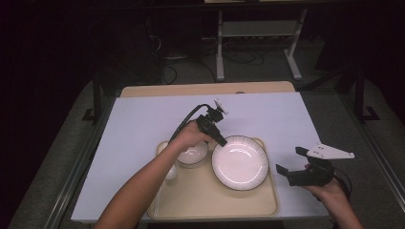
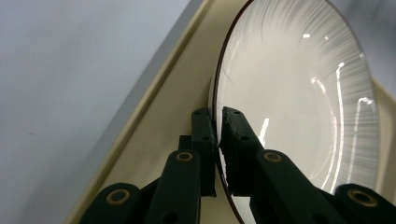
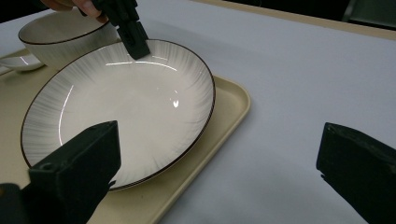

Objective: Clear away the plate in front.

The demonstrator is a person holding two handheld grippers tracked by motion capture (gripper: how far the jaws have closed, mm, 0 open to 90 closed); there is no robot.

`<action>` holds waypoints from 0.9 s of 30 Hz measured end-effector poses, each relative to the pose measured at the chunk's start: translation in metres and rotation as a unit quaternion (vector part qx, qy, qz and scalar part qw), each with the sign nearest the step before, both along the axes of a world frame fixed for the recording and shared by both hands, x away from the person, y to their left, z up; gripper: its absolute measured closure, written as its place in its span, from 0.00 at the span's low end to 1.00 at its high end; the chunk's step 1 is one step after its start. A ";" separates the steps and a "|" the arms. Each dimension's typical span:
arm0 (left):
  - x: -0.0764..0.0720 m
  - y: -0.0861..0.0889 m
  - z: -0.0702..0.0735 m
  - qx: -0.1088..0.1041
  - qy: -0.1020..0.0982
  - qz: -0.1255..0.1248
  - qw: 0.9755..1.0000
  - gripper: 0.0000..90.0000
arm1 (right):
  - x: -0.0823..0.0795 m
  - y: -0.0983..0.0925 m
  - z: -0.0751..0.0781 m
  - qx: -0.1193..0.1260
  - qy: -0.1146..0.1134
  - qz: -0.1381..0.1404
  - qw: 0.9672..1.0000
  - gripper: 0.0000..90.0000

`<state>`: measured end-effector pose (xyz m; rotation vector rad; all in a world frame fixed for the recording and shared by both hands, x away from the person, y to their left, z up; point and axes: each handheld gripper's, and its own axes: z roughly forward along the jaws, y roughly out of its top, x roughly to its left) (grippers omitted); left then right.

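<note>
While my left gripper [image 2: 218, 128] pinches the plate's [image 1: 240, 162] far-left rim to lift it from the tray [image 1: 215, 200], my right gripper [image 1: 292, 160], right of the plate, hangs open, ready.

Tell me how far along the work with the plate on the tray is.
Done: the left gripper has its fingers pinched on the rim of the plate. In hand: that grip, with the plate seemingly resting on the tray beside the bowl. Left: any lifting or moving of the plate. The right gripper hangs open off the tray's right edge, holding nothing.
</note>
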<state>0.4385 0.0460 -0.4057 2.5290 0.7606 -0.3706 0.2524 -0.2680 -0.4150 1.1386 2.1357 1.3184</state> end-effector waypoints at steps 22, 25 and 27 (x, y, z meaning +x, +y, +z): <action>-0.011 0.034 0.032 -0.066 -0.104 0.025 0.992 0.54 | 0.000 0.000 0.000 -0.002 -0.001 0.000 1.000 0.00; -0.020 0.043 0.036 -0.085 -0.130 0.029 0.987 0.46 | -0.001 0.000 0.000 0.000 0.000 -0.001 1.000 0.00; -0.025 0.051 0.038 -0.101 -0.140 0.030 0.985 0.43 | 0.000 0.000 0.000 -0.001 0.000 0.000 1.000 0.00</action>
